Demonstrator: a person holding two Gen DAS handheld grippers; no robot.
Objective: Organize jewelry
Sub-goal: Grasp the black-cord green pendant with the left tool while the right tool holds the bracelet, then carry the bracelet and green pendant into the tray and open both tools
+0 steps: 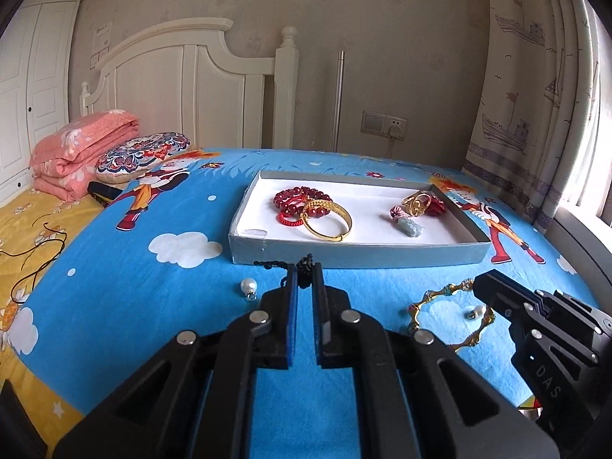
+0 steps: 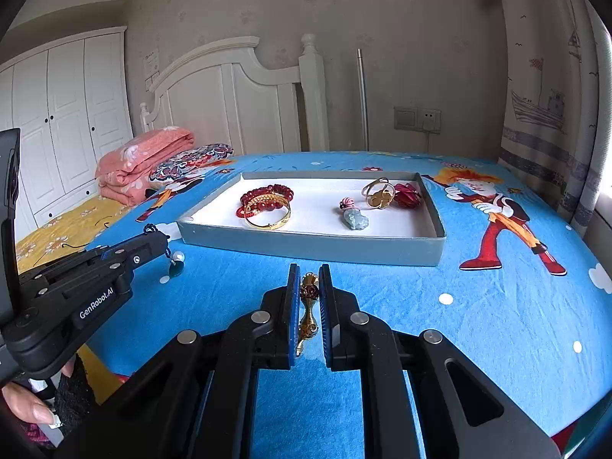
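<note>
The left gripper (image 1: 305,267) has its jaws pinched on a thin black chain necklace (image 1: 275,264), which trails left from the tips over the blue cartoon-print bedsheet (image 1: 191,306); in the right wrist view its dark pendant (image 2: 176,270) hangs below the tips. A small white pearl earring (image 1: 248,287) lies just left of these jaws. The right gripper (image 2: 309,273) has its jaws narrowed around an ornate gold bangle with red stones (image 2: 308,306); whether the pads press it cannot be told. Beyond both sets of jaws sits the shallow grey cardboard tray with white lining (image 1: 359,254), holding red bead bracelets (image 1: 302,195), a plain gold bangle (image 1: 327,222), a pale jade pendant (image 1: 411,226) and a gold clover ring (image 2: 376,193).
</note>
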